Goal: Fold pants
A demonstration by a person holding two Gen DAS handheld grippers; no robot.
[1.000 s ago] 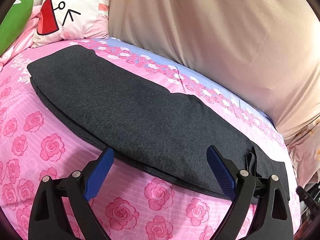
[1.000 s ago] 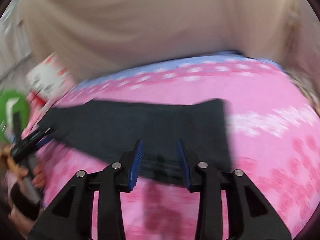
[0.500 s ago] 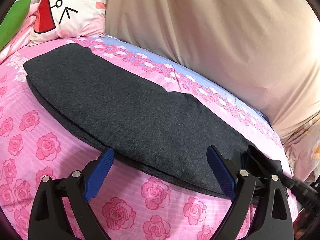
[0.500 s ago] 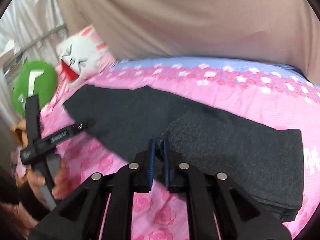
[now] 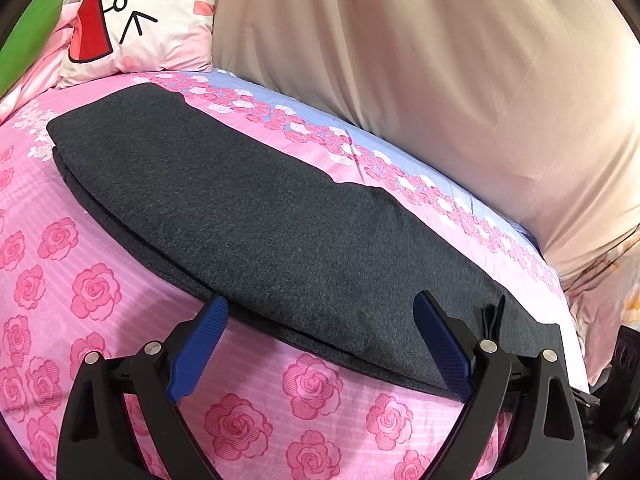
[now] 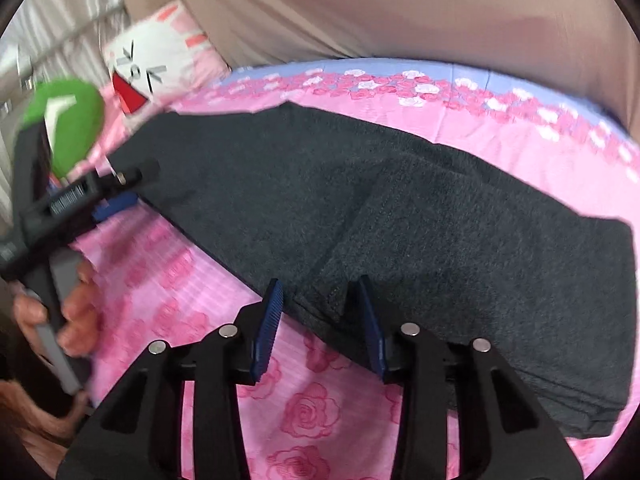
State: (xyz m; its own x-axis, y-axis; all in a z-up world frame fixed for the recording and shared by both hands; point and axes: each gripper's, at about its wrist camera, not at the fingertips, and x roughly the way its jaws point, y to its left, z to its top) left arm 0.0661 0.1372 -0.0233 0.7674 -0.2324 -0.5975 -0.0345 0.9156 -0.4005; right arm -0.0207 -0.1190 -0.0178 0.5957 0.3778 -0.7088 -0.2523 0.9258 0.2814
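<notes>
We list the dark grey pants folded lengthwise on the bed; crosswise folds remain. The left claw gapes wide and empty; the right claw, its jaws just opening, straddles the near edge ungripped.

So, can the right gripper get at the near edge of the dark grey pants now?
Probably yes. The right gripper has just been opening, and the near edge of the dark grey pants lies between its fingers with nothing over it.
</notes>
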